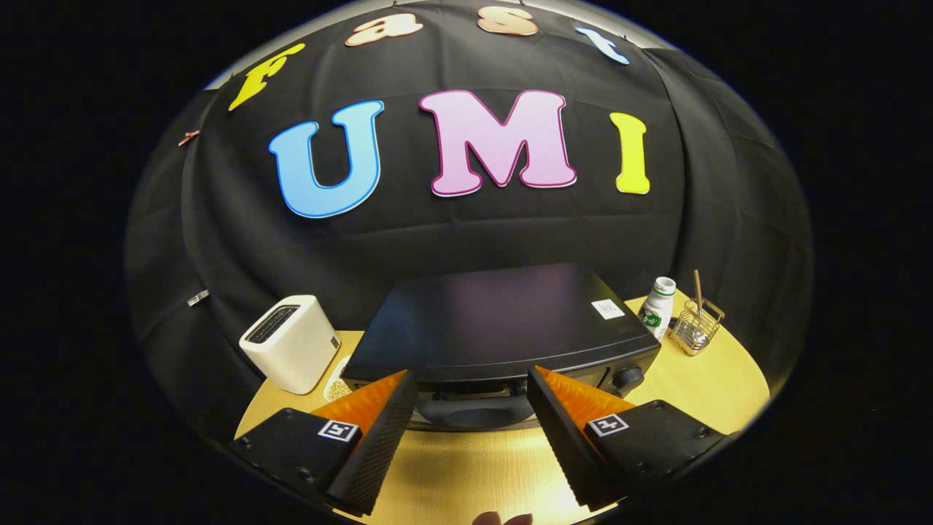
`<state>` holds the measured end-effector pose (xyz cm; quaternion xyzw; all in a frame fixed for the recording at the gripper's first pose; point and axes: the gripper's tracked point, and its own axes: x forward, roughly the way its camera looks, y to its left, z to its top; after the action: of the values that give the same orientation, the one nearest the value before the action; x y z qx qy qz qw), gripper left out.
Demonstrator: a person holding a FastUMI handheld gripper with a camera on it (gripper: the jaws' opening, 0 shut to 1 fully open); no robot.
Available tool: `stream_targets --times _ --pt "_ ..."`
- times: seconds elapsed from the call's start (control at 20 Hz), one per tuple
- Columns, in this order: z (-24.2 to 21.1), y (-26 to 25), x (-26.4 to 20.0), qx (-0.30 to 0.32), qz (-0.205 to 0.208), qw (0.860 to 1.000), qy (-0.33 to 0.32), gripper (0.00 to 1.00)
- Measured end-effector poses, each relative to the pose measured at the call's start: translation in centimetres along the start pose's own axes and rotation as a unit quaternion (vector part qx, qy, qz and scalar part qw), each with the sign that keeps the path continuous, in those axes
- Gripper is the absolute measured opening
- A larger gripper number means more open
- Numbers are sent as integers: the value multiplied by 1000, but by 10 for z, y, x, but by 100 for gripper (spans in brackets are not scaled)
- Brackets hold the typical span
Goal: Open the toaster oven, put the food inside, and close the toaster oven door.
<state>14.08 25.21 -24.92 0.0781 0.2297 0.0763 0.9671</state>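
The gripper (472, 397) hangs above the wooden table (466, 467), tilted downward so that it looks over the top of the black toaster oven (503, 321). Its two fingers are spread wide apart and hold nothing; their tips sit just in front of the oven's upper front edge, one on each side of the door handle (477, 412), which lies in the gap between them without touching either. The oven door looks closed. A control knob (628, 378) sits on the oven's front, beyond the right finger. A white toaster (290, 343) stands left of the oven. To the oven's right stand a small white bottle (659, 306) and a wire basket (696, 328).
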Motion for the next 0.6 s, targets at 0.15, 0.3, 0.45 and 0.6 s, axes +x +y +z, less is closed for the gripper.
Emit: stream_targets --times 0.15,0.3,0.45,0.6 --pt "-19 1 19 -1 -9 1000 28 98" --pt "-23 -6 26 -23 -20 999 29 97" --pt "-28 -7 31 -41 -26 998 34 96" --pt "-30 -7 28 -49 -22 998 38 97"
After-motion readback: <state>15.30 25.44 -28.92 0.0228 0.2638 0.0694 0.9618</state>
